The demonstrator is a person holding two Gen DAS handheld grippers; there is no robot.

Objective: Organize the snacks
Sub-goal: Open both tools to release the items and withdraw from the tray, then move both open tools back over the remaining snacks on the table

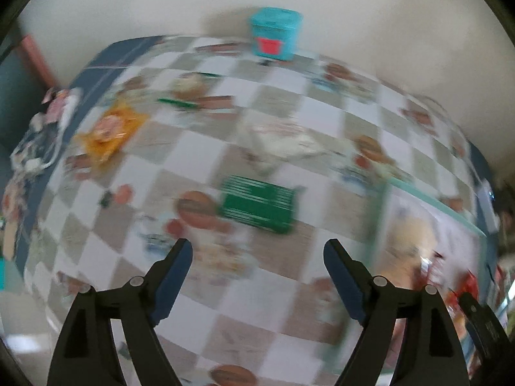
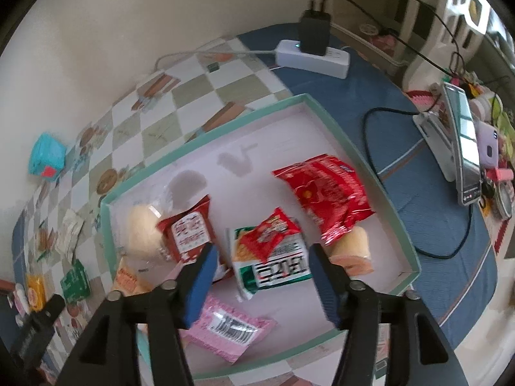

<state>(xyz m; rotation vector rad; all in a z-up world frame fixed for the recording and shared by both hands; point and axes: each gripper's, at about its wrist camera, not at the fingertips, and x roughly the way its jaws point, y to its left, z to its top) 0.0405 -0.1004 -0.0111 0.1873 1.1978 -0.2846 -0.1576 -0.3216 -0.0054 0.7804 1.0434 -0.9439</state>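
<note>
The surface [image 1: 225,148], covered by a checkered cloth printed with food pictures, fills the blurred left wrist view. On it sits the teal-rimmed tray [image 2: 360,164], which holds most of the snacks: a big red bag [image 2: 325,193] toward its far right, a pink packet [image 2: 225,325] at its near edge, a green-and-white packet [image 2: 273,267] in the middle with a small red packet [image 2: 273,231] lying on it, a red-and-white sachet [image 2: 188,231] to the left, and a pale round bun [image 2: 141,231] beside that. The right tool [image 2: 260,283] hangs over the tray, tilted down, its fingers spread wide and gripping nothing, the green-and-white packet showing between them. The left tool [image 1: 257,273] hovers above the cloth left of the tray, likewise wide open and empty. Ahead of it lie a green packet [image 1: 260,206], a whitish wrapper [image 1: 283,141], an orange packet [image 1: 109,132] and, by the wall, a teal box [image 1: 275,33].
</note>
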